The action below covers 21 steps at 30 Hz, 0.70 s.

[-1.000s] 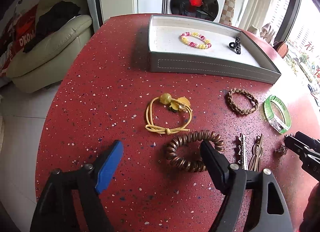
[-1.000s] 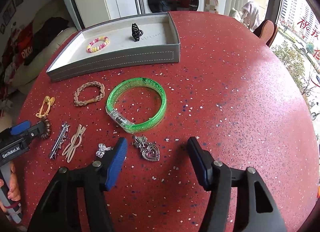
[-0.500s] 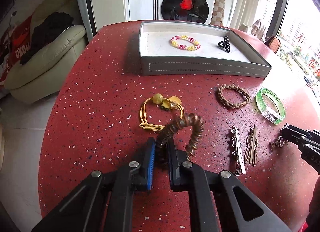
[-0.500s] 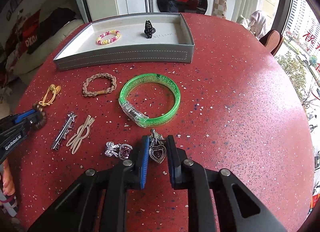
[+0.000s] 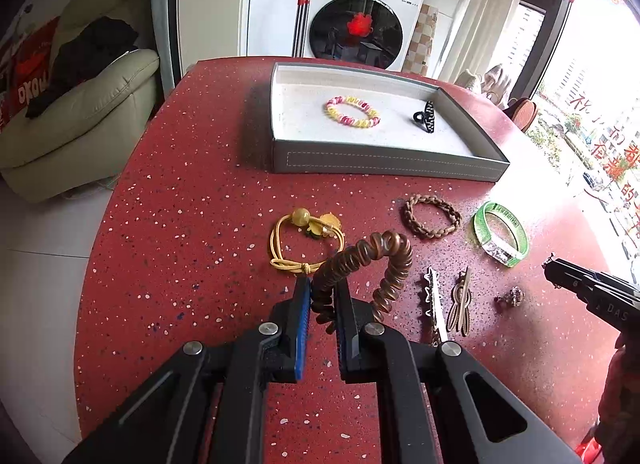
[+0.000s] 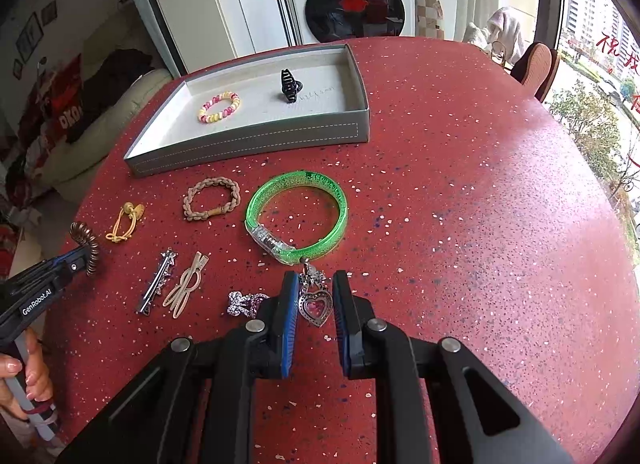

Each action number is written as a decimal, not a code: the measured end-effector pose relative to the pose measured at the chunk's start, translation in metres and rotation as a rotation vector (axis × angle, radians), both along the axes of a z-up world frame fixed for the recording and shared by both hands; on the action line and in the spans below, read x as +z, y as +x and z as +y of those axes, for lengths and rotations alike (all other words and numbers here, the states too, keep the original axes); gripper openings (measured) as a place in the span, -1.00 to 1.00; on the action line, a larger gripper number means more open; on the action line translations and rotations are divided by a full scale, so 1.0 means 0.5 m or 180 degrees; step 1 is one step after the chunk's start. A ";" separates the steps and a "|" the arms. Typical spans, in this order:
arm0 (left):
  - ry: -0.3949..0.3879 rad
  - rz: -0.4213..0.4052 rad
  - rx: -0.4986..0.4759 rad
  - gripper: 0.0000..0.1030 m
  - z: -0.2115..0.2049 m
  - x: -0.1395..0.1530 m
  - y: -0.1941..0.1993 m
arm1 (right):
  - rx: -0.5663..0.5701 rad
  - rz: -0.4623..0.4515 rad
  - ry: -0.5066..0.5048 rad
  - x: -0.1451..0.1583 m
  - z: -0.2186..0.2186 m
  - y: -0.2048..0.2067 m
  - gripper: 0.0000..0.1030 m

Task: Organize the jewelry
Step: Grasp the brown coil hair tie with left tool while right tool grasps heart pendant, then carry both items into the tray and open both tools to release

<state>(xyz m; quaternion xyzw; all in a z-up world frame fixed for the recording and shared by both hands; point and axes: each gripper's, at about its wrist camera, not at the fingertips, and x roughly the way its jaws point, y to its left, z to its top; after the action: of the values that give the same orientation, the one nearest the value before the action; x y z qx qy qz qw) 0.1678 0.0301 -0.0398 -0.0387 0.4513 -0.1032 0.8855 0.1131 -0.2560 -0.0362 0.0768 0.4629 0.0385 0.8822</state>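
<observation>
Tray (image 5: 384,162) straight ahead of both tongs; left gripper (image 5: 322,298) clamped on coil hair tie (image 5: 384,252), right gripper (image 6: 314,300) clamped on heart pendant (image 6: 316,306), left nearer.

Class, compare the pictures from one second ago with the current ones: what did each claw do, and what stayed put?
Both claws were open a second ago. The left claw has closed on the brown coil hair tie and lifted it off the table. The right claw has closed on the heart pendant. The tray, green bangle and other pieces stayed put.
</observation>
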 end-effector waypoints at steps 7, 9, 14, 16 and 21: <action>-0.0097 -0.0136 -0.0117 -0.43 -0.009 0.056 0.032 | 0.0013 -0.0093 0.0233 0.042 -0.012 0.016 -0.63; -0.0097 -0.0201 -0.0148 -0.43 -0.013 0.074 0.048 | 0.0039 -0.0119 0.0283 0.058 -0.010 0.031 -0.63; -0.0126 -0.0331 -0.0211 -0.43 -0.021 0.115 0.103 | 0.0089 -0.0203 0.0323 0.102 -0.008 0.089 -0.63; -0.0120 -0.0359 -0.0205 -0.43 -0.024 0.124 0.135 | 0.0104 -0.0231 0.0337 0.117 -0.005 0.119 -0.63; -0.0138 -0.0289 -0.0186 -0.43 -0.038 0.122 0.223 | 0.0150 -0.0237 0.0307 0.133 0.007 0.203 -0.63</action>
<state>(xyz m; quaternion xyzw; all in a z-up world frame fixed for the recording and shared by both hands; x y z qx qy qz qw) 0.2795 0.0110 0.0211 -0.0399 0.4093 -0.1405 0.9006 0.2147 -0.2526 0.0302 0.1069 0.4290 0.0843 0.8930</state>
